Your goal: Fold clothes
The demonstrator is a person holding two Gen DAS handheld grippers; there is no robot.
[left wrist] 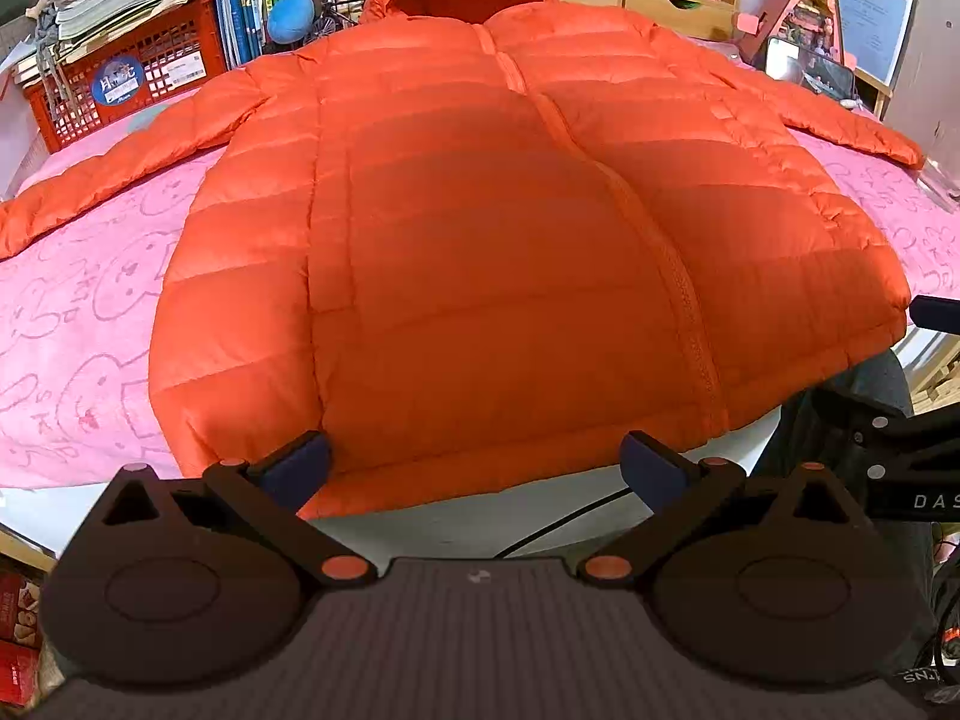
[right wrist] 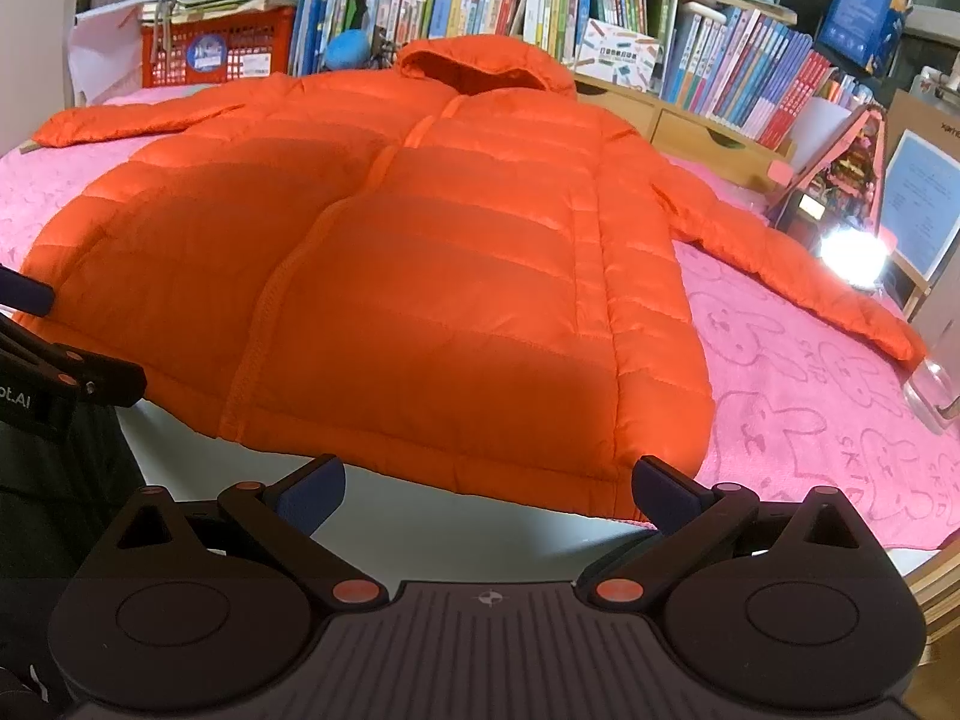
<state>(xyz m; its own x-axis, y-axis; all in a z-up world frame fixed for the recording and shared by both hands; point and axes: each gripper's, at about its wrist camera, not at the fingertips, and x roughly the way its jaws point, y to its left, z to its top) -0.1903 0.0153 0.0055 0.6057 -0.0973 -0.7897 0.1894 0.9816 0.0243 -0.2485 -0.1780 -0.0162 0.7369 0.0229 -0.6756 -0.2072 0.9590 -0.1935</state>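
Left gripper [left wrist: 474,468] is hovering at the jacket's near hem, jaws spread wide, nothing between them; its blue pads [left wrist: 297,468] are sitting just short of the hem edge. Right gripper [right wrist: 489,492] is doing the same further along that hem, jaws equally wide apart and empty, near the jacket's corner. The orange jacket [left wrist: 480,276] is lying face up, zipped, sleeves spread out to both sides, hood pointing away from the grippers. Its shell is looking glossy and puffy, quilted in horizontal bands, with a stitched zipper line running up the middle. It is resting on a pink towel [left wrist: 78,324], a napped cloth printed with rabbit outlines; the hem is overhanging onto the white table [right wrist: 444,516]. Beyond the hood, a red lattice crate [left wrist: 126,78] is carrying a round blue sticker, writing too small to read. Behind that, bookshelves [right wrist: 480,0] are standing packed with spines.
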